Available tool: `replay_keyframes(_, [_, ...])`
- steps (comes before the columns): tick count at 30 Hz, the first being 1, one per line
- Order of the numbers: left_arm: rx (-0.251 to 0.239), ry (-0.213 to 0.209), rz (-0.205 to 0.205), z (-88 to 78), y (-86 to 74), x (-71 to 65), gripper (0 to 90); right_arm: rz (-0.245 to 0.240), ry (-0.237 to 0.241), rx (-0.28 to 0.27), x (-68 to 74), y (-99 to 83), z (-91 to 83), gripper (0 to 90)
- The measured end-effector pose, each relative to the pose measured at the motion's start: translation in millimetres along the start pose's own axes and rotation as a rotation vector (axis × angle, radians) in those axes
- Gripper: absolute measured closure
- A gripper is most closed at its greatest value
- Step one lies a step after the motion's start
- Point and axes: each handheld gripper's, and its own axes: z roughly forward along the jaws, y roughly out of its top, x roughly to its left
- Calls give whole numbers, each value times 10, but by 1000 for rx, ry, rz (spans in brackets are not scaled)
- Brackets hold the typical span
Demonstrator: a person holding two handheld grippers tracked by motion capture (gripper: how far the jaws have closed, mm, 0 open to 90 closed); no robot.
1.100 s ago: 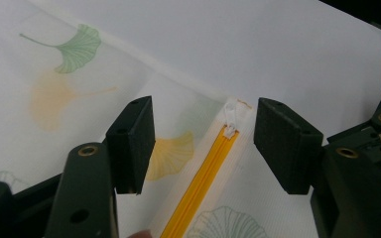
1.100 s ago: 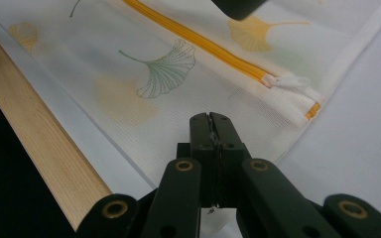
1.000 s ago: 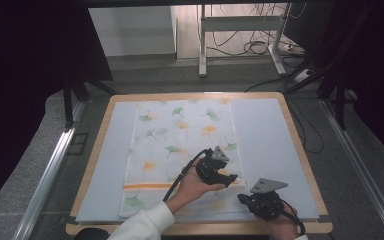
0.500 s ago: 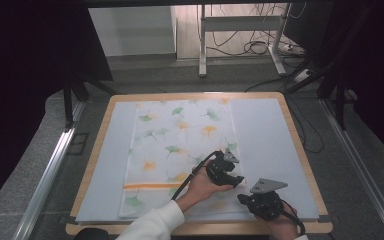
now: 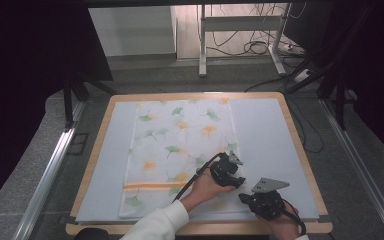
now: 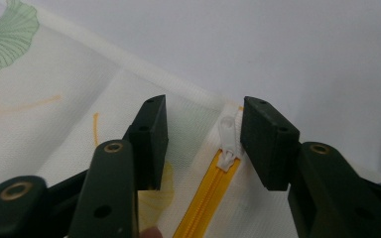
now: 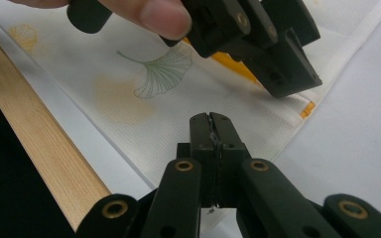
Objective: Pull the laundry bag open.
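Observation:
A white cloth (image 5: 180, 145) printed with green and orange ginkgo leaves lies flat on the mat, with a yellow zipper (image 5: 150, 186) across its near end. In the left gripper view the zipper tape (image 6: 203, 198) ends in a white pull (image 6: 226, 139). My left gripper (image 6: 203, 129) stands open astride that pull; its jaws have just been closing, and the pads do not press on it. My right gripper (image 7: 211, 119) is shut, its tips low over the cloth's near right corner. I cannot tell whether fabric is pinched. The high view shows the left gripper (image 5: 236, 180) just beyond the right one (image 5: 245, 198).
A pale blue mat (image 5: 270, 135) covers the wooden table (image 5: 300, 145); its near wooden edge (image 7: 39, 158) runs close beside the right gripper. Bare mat lies right of the cloth. Cables and a metal frame (image 5: 240, 25) stand on the floor beyond.
The left hand has slid right and lower along the cloth, to the zipper's right end, and its jaws have narrowed. The right gripper has stayed put.

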Motion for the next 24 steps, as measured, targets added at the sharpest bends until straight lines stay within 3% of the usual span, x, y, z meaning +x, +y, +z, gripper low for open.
replay_keyframes(10, [5, -3, 10, 18, -7, -1, 683, -6, -6, 7, 6, -1, 6, 880])
replay_keyframes(16, [18, -16, -12, 13, -9, -11, 727, -7, -8, 9, 7, -2, 6, 880])
replay_keyframes(21, [17, -53, -51, 11, -20, 16, 747, -8, -10, 11, 6, 0, 10, 876])
replay_keyframes(24, [16, -56, -49, 13, -19, 9, 778, -9, -10, 12, 9, 0, 12, 876])
